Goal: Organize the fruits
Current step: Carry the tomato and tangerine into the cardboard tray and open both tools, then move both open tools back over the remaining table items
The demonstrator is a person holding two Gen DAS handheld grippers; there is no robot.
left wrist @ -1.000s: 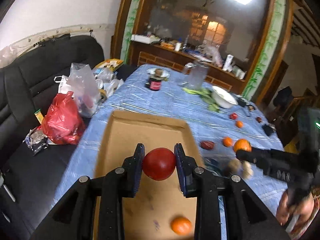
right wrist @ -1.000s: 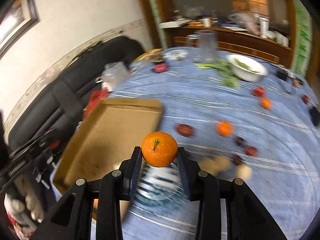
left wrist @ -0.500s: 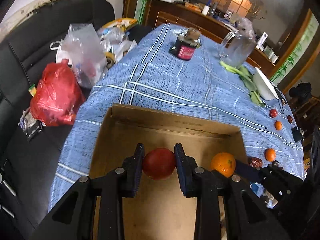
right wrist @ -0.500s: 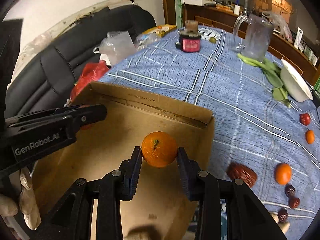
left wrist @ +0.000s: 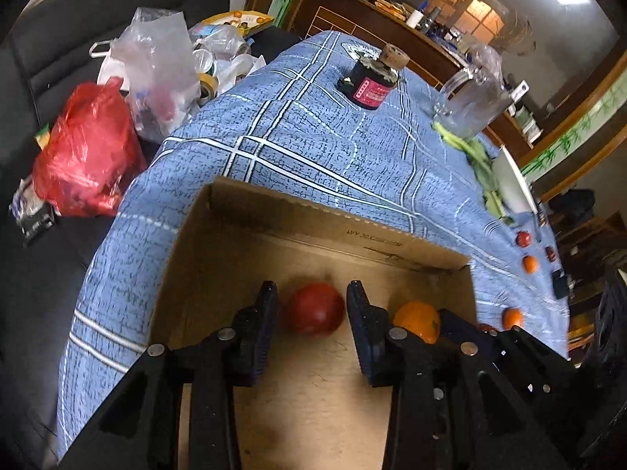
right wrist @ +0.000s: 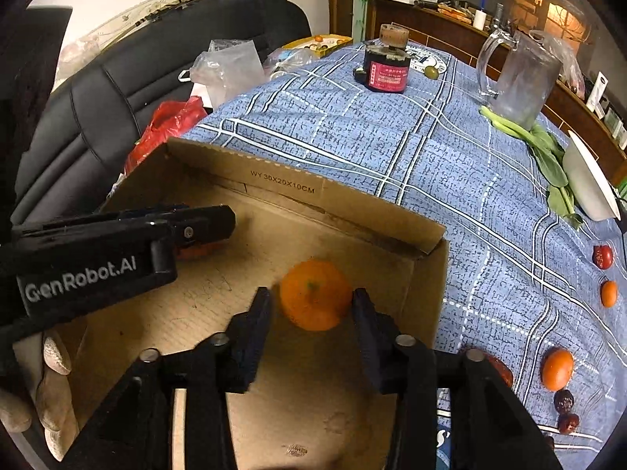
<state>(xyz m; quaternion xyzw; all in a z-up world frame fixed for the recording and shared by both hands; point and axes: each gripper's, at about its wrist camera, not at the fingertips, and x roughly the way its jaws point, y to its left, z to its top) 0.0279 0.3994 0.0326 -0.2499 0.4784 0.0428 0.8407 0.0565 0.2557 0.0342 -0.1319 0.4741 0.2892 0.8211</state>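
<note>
A red tomato (left wrist: 316, 309) lies on the floor of the open cardboard box (left wrist: 333, 215), between the fingers of my left gripper (left wrist: 310, 293). Its jaws are opening, and a gap shows at the left pad. In the right wrist view a slightly blurred orange (right wrist: 315, 301) sits low in the box (right wrist: 282, 186), at its right end. My right gripper (right wrist: 311, 293) is around the orange; its jaws are opening and the pads stand just off the fruit. The left gripper (right wrist: 196, 231) reaches in from the left, over a glimpse of the tomato (right wrist: 192, 250).
Loose oranges (right wrist: 556, 368) and small red fruits (right wrist: 602, 256) lie on the blue checked tablecloth (right wrist: 392, 137) right of the box. Farther back stand a dark jar (right wrist: 386, 68), a glass mug (right wrist: 517, 78), greens (right wrist: 544, 145) and a white bowl (right wrist: 588, 184). Bags (left wrist: 86, 149) sit on the black sofa at left.
Both grippers came down into the box with their fruit. Their jaws have since spread, and the tomato and the orange now rest loose between the fingers.
</note>
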